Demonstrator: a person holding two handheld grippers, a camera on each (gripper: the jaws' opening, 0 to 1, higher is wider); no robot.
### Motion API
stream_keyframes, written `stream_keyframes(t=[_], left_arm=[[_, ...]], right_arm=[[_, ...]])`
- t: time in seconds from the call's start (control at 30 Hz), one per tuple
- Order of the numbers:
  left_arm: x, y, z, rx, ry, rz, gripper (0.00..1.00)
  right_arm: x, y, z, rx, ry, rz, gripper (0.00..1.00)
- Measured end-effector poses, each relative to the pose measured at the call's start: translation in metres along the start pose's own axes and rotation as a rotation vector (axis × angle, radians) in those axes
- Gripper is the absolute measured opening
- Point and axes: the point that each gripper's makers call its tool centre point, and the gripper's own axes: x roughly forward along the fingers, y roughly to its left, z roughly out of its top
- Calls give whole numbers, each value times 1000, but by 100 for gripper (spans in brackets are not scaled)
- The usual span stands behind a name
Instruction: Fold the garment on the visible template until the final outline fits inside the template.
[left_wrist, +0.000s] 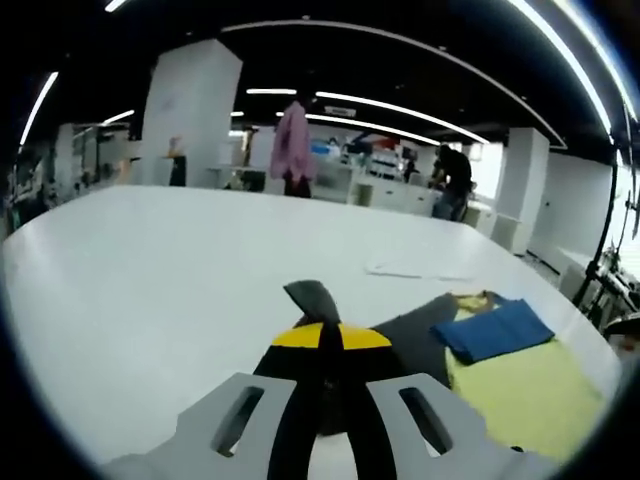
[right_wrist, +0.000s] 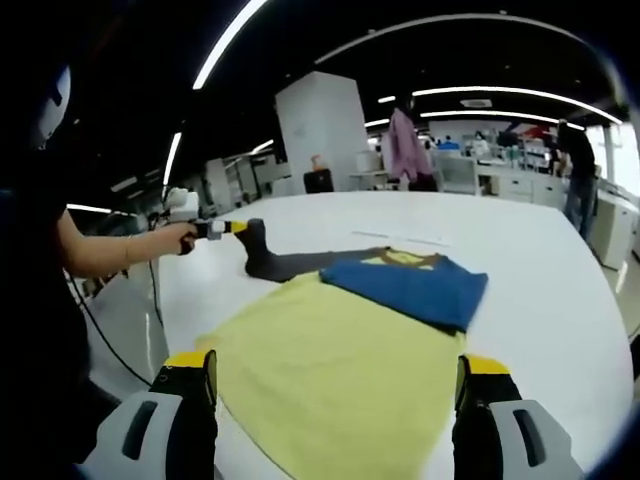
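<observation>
A yellow template sheet (right_wrist: 330, 370) lies flat on the white table (right_wrist: 540, 300). On its far part rests the garment, with its blue body (right_wrist: 410, 285) folded and a dark grey sleeve (right_wrist: 285, 262) stretched out to the left. My left gripper (right_wrist: 228, 228), held by a person's hand, is shut on that sleeve's end. In the left gripper view its yellow-tipped jaws (left_wrist: 320, 335) meet on the grey sleeve end (left_wrist: 312, 298), with the blue body (left_wrist: 495, 328) and yellow sheet (left_wrist: 520, 390) to the right. My right gripper (right_wrist: 335, 385) hovers open over the sheet's near edge.
A thin pale sheet (left_wrist: 415, 268) lies on the table beyond the garment. The table's left edge (right_wrist: 165, 300) runs beside the person's arm (right_wrist: 100, 250). Far off stand a white pillar (left_wrist: 190, 110), desks and people.
</observation>
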Motion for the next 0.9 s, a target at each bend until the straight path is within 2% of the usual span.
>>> stream_keyframes(t=[0.27,0.5,0.9], left_arm=[[8,-32,9,-10,-17,-50,1],[16,-51,13,-33,-22,-88,1],[28,-94,26,-37,-36,-179,1]], right_arm=[[-2,1,0,-4,-16,15,99],[-2,5,3,-13,-35,29,99],[-2,10,0,-6,-36,44,99]])
